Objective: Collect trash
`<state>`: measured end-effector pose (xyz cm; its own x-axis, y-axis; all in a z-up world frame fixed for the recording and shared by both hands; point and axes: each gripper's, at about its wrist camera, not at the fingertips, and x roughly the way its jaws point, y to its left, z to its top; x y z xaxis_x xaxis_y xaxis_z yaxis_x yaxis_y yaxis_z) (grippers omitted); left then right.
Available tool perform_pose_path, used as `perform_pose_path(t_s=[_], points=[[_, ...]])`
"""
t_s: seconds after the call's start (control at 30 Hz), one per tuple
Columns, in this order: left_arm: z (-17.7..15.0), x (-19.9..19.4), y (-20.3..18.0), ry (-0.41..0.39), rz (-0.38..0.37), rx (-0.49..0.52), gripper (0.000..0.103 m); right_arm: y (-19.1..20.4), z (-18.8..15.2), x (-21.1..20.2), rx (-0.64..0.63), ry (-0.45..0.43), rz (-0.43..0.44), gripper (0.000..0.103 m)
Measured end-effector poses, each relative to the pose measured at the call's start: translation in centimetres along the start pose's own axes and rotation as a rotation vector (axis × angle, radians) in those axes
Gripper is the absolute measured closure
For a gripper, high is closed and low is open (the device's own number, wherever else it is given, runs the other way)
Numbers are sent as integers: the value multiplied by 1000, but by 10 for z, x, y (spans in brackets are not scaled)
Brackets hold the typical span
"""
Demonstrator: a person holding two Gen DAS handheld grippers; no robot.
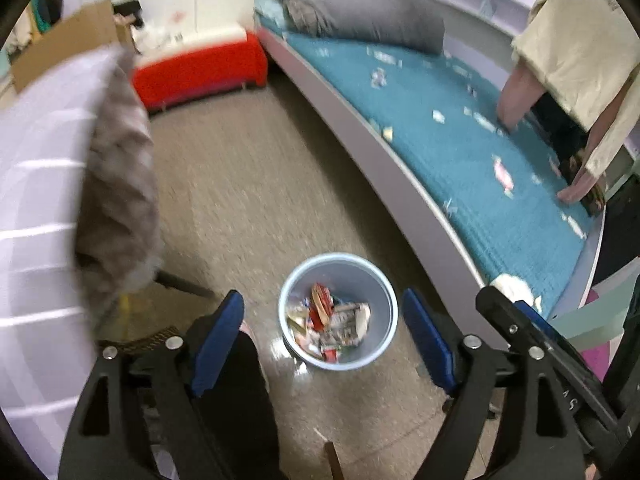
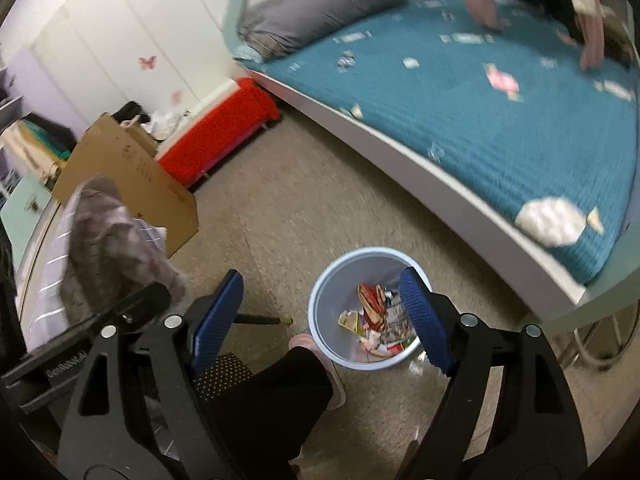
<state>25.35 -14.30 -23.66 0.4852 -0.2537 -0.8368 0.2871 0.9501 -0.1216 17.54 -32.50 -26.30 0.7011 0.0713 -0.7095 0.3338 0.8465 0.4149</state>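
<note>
A pale blue bin (image 1: pixel 338 264) stands on the floor beside the bed, partly filled with wrappers (image 1: pixel 328 322). It also shows in the right wrist view (image 2: pixel 332 276). My left gripper (image 1: pixel 324 320) is open and empty, held above the bin. My right gripper (image 2: pixel 322 300) is open and empty, above the bin's left side. Several scraps of trash lie scattered on the teal bed cover (image 1: pixel 460 148), among them a pink wrapper (image 2: pixel 502 80) and a white crumpled paper (image 2: pixel 550 220).
A grey pillow (image 1: pixel 360 12) lies at the bed's head. A red bench (image 1: pixel 200 72) stands against the wall. A cardboard box (image 2: pixel 128 176) and a grey blanket on a striped chair (image 2: pixel 116 240) are at the left. Another person (image 1: pixel 576 52) leans on the bed.
</note>
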Motion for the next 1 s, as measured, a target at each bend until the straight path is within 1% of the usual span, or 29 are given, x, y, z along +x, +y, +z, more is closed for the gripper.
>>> perform_pose_path(t_s=[0.1, 0.2, 0.3, 0.33, 0.37, 0.43, 0.53, 0.6, 0.67, 0.8, 1.0], points=[[-2, -45, 2, -85, 25, 2, 20, 21, 1, -35, -49, -53, 37, 22], [-4, -90, 5, -173, 72, 4, 18, 37, 1, -68, -93, -103, 74, 20], [-8, -132, 10, -244, 82, 5, 17, 54, 0, -99, -133, -154, 101, 19], [-11, -150, 12, -278, 106, 7, 17, 61, -1, -113, -155, -180, 110, 19], [-12, -159, 13, -296, 119, 11, 17, 67, -2, -124, -170, -197, 123, 18], [-19, -191, 17, -361, 187, 28, 17, 78, -5, -144, -199, -233, 139, 18], [-28, -229, 18, -430, 236, 44, 14, 94, -11, -176, -243, -284, 180, 17], [-37, -255, 22, -483, 260, 34, 12, 103, -15, -197, -268, -324, 194, 15], [-44, -277, 25, -527, 272, 26, 9, 112, -20, -217, -302, -365, 205, 14], [-58, -317, 31, -605, 300, 6, 8, 126, -31, -252, -366, -445, 212, 11], [-77, -354, 31, -683, 266, 6, 8, 132, -46, -277, -406, -501, 227, 10]])
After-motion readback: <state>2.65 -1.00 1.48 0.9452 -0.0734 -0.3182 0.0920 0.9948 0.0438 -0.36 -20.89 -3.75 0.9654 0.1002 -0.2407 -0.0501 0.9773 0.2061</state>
